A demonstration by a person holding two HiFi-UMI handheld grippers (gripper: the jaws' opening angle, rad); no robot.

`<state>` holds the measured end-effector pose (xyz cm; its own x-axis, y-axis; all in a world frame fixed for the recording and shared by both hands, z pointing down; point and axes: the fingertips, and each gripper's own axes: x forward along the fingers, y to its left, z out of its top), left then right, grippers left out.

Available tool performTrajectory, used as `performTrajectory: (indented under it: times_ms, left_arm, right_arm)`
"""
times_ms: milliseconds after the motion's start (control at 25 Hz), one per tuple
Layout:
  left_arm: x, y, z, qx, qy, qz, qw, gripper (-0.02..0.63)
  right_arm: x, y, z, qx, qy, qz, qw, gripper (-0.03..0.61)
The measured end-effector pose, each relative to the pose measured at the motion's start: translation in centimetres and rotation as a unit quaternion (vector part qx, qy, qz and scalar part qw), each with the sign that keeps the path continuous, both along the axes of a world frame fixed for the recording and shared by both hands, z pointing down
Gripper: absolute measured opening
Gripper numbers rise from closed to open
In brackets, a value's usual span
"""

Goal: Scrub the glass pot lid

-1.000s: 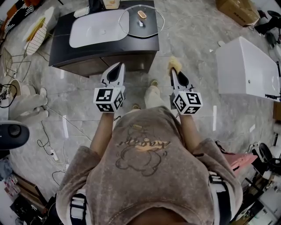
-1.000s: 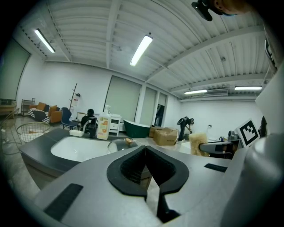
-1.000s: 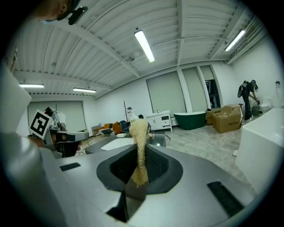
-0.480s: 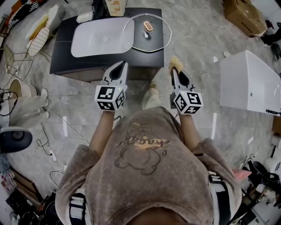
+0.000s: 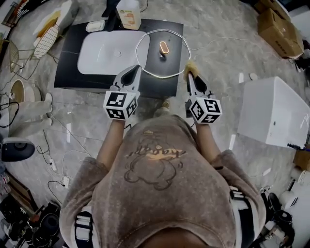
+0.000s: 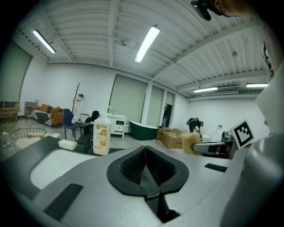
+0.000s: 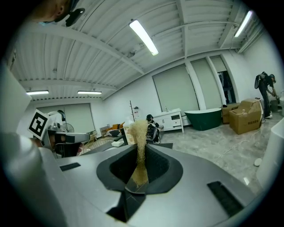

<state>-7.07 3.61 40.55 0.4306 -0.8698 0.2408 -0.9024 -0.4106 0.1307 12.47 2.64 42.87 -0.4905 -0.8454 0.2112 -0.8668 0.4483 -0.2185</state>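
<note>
The glass pot lid lies flat on the right part of the black counter, its orange knob up. In the head view my left gripper is shut and empty, its tip over the counter's front edge near the lid's left rim. My right gripper is shut on a yellow scrubbing sponge just off the lid's right rim. The sponge stands up between the jaws in the right gripper view. The left gripper view shows closed pads with nothing between them.
A white sink basin fills the counter's left half. An orange-label detergent bottle and a soap dish stand at its back. A white tub sits on the floor to the right, cardboard boxes beyond, cables at left.
The person has walked up to the counter: counter and lid have come nearer in the head view, and both gripper tips now reach its front edge. Both jaws stay as they were.
</note>
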Motion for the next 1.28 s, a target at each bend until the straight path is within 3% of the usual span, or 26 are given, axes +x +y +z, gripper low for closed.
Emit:
performTrajectory:
  times_ms: [320, 560, 920, 1160, 1280]
  left_arm:
    - [1.3, -6.3, -0.4, 0.004, -0.007, -0.019, 0.9998, 0.018]
    - [0.7, -9.9, -1.0, 0.009, -0.003, -0.004, 0.9999, 0.018]
    - [1.7, -14.8, -1.3, 0.011, -0.009, 0.076, 0.9970, 0.018]
    - [3.9, -16.0, -0.7, 0.008, 0.001, 0.149, 0.9888, 0.021]
    - [4.8, -16.0, 0.0, -0.005, 0.007, 0.185, 0.9827, 0.073]
  right_arm:
    - [1.8, -7.3, 0.4, -0.018, -0.023, -0.017, 0.999, 0.038]
    - [0.7, -9.9, 0.5, -0.020, -0.024, -0.015, 0.999, 0.038]
    - [1.0, -12.1, 0.2, -0.018, -0.026, 0.051, 0.998, 0.038]
    - [1.4, -13.1, 0.3, -0.015, -0.028, 0.074, 0.997, 0.038]
    - [1.7, -13.3, 0.5, -0.016, -0.028, 0.084, 0.996, 0.038]
